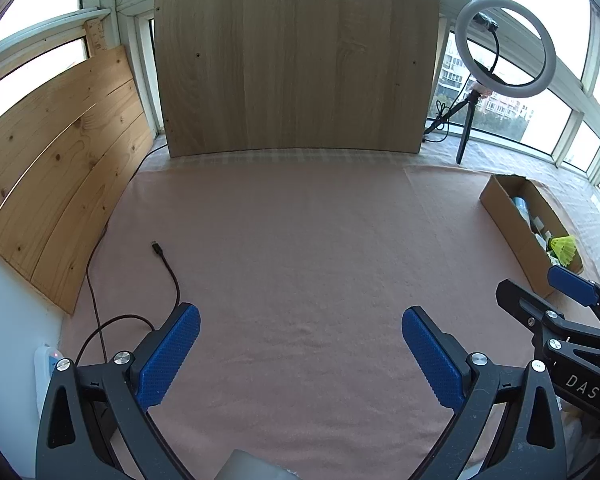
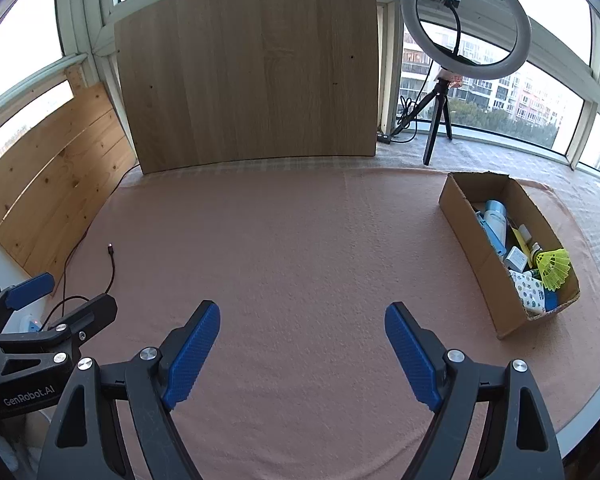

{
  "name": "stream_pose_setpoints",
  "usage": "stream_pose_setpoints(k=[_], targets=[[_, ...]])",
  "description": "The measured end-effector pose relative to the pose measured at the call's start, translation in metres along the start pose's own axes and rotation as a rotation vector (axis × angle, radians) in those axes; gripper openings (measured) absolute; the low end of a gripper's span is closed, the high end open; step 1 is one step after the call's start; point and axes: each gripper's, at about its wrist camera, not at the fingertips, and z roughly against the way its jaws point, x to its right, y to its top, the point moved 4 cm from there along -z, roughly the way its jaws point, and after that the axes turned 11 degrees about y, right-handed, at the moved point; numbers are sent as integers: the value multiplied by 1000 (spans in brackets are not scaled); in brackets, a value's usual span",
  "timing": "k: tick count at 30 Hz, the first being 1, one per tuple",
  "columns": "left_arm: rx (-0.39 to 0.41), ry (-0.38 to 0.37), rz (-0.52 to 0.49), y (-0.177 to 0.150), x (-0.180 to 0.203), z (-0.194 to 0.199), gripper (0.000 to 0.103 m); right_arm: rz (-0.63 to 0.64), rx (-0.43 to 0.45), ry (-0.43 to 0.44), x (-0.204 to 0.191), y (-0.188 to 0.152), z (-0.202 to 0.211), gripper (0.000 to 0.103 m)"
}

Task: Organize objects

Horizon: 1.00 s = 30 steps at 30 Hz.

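Left tool (image 1: 300, 340): jaws wide apart, nothing between the blue pads (image 1: 172, 356), hanging over bare pink cloth (image 1: 300, 240). Right tool (image 2: 302, 340): same, jaws spread, empty, just beside the left one.

Cardboard box (image 2: 472, 256) sits on the right part of the tabletop, near the right edge. Long axis runs from far-left to near-right in the right wrist view; open top faces up. One short end points toward the ring light (image 2: 466, 20) on its tripod, the other toward the near right edge of the tabletop.

Contents: yellow shuttlecock (image 2: 556, 264) at the near end, skirt rising above the box rim; pale blue bottle (image 2: 494, 216) lying along the box's long axis at the far end; small items between, too crowded to name.

Edges: large wood board (image 2: 248, 72) upright at the far edge; pine plank panel (image 1: 56, 172) upright along the left edge. Black cable (image 1: 168, 268) lies loose on the left part of the cloth, plug end pointing away toward the far side.

Open room: whole centre of the cloth is free between cable and box.
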Motion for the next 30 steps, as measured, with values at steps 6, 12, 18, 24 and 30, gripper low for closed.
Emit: stream_pose_setpoints(k=[6, 12, 18, 24, 30], targets=[[-5, 0, -4, 2, 2, -4, 102, 6, -1, 7, -1, 1, -2, 82], [-12, -2, -8, 2, 4, -9, 102, -12, -7, 9, 5, 0, -4, 82], [-8, -12, -18, 4, 9, -11, 102, -18, -9, 8, 8, 0, -4, 82], [-12, -16, -22, 4, 14, -12, 102, -23, -7, 6, 11, 0, -3, 82], [-11, -19, -37, 4, 17, -13, 102, -34, -10, 5, 16, -1, -4, 82]])
